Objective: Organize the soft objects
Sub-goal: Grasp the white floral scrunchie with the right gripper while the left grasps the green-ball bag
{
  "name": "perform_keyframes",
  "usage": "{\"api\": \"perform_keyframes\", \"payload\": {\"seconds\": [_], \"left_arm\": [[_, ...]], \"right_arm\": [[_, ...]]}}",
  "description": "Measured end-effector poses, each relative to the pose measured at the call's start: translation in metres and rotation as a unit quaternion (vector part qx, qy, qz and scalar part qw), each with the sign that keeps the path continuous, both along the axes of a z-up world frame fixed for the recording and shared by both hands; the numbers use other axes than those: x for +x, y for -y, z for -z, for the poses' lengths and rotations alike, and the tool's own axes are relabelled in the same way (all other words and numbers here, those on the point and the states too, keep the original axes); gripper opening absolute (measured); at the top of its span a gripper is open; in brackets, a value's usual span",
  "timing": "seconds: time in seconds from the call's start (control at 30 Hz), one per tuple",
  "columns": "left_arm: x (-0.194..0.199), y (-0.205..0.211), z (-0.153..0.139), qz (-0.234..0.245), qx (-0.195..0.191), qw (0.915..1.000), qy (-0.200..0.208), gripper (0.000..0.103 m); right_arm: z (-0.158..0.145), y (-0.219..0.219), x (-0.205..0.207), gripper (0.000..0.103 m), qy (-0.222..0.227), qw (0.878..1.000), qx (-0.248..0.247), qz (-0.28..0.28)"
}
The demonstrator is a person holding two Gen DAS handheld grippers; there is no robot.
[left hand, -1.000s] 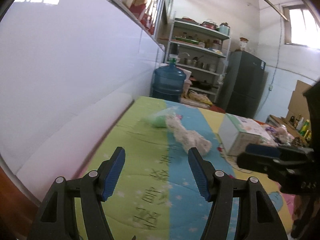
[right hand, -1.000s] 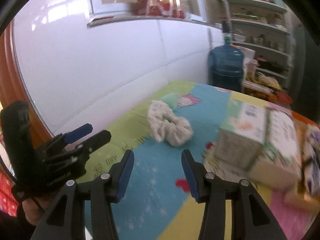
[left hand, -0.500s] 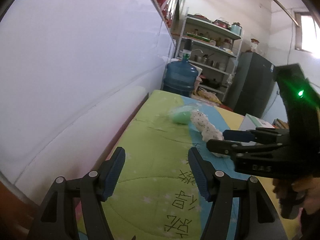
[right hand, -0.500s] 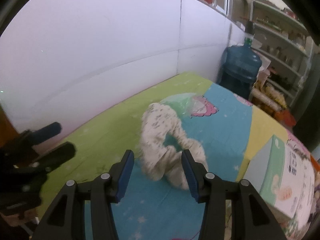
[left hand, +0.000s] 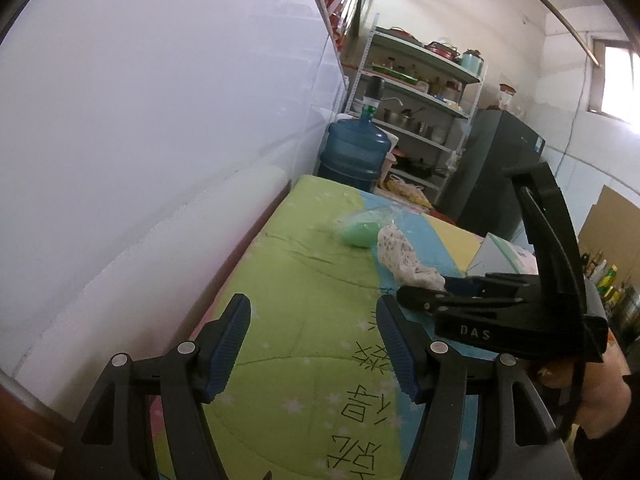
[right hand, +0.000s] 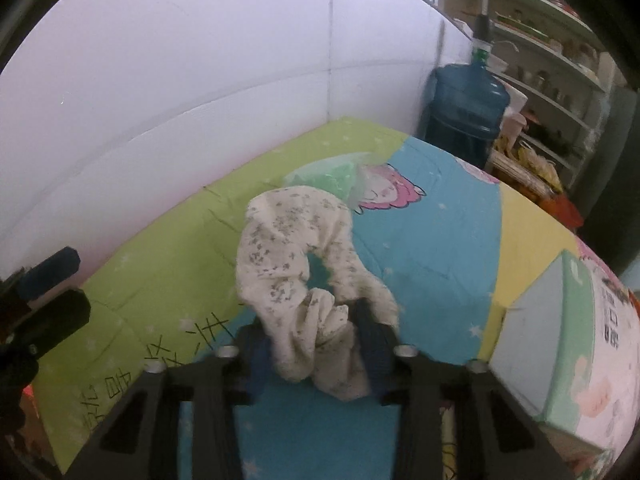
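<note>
A cream speckled cloth [right hand: 296,264] lies bunched on the colourful mat [right hand: 420,248]; it also shows in the left wrist view [left hand: 400,252]. My right gripper [right hand: 316,344] has its jaws on either side of the cloth's near end, and the cloth fills the gap. They are still apart and not clamped. A green soft item in a clear bag [left hand: 360,232] lies just beyond the cloth; it shows in the right wrist view [right hand: 332,176]. My left gripper [left hand: 312,344] is open and empty above the mat's green part, left of the right gripper [left hand: 424,292].
A white wall panel [left hand: 160,160] runs along the mat's left side. A tissue box [right hand: 572,344] sits on the mat to the right. A blue water jug [left hand: 356,152], metal shelves [left hand: 420,92] and a dark fridge [left hand: 492,168] stand beyond the far end.
My right gripper has moved forward and down until the cloth's near end lies between its jaws. My left gripper has swung left toward the wall and stayed open.
</note>
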State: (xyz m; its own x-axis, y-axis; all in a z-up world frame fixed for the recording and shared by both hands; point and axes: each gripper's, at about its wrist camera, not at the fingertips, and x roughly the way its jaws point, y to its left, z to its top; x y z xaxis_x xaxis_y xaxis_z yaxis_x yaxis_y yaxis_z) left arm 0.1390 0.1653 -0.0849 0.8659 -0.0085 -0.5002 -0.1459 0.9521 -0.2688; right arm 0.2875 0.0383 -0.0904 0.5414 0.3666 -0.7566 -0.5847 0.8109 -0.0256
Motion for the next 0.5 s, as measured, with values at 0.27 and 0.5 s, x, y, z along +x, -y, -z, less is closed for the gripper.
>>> {"api": "perform_keyframes", "payload": {"seconds": [0.27, 0.5], "left_arm": [[0.002, 0.002, -0.001, 0.006, 0.006, 1.0000, -0.003, 0.067], [0.028, 0.008, -0.020, 0.053, 0.013, 0.9985, -0.007, 0.072]], "right_arm": [[-0.014, 0.023, -0.020, 0.020, 0.003, 0.998, 0.059, -0.002], [-0.048, 0.053, -0.065, 0.020, 0.047, 0.992, 0.117, 0.004]]}}
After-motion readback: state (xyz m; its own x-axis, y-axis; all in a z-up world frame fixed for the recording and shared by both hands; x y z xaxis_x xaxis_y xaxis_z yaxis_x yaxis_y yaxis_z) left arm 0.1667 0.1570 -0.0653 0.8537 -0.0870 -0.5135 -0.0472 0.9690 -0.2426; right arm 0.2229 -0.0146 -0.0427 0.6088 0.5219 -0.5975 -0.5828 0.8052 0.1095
